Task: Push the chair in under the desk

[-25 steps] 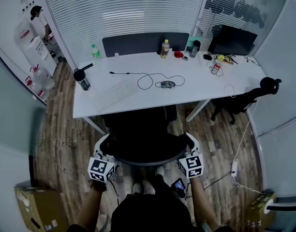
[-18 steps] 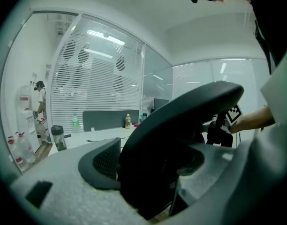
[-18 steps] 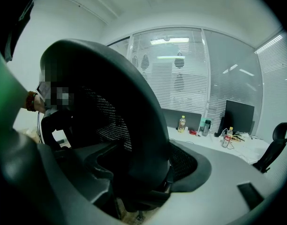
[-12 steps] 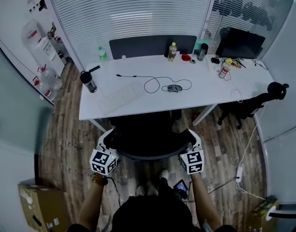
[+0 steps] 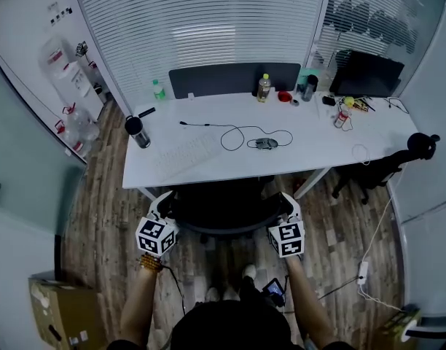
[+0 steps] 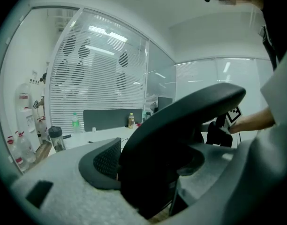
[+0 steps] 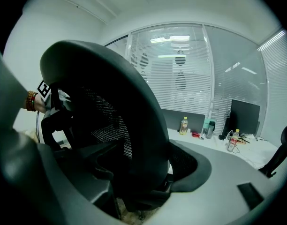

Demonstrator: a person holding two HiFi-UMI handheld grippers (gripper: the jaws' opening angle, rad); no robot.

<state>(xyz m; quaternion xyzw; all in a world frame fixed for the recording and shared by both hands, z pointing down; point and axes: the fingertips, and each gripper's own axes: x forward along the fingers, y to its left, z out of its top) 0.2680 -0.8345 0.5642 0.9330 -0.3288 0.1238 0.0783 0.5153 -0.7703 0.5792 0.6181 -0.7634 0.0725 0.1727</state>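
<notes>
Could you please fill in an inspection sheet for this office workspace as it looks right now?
Surface: white desk, things mostly along its rear edge.
Job's things: black chair, front tucked under the desk edge, backrest outside it.
Clutter: keyboard, mouse, tumbler, green bottle, yellow bottle, monitor.
Grippers: left hand-held gripper and right hand-held gripper each closed on a side edge of the chair's backrest.
Cables: black cable looped across the desk; white cable on the floor at right.
Surroundings: window blinds, cardboard box, second chair by the desk's right end.
</notes>
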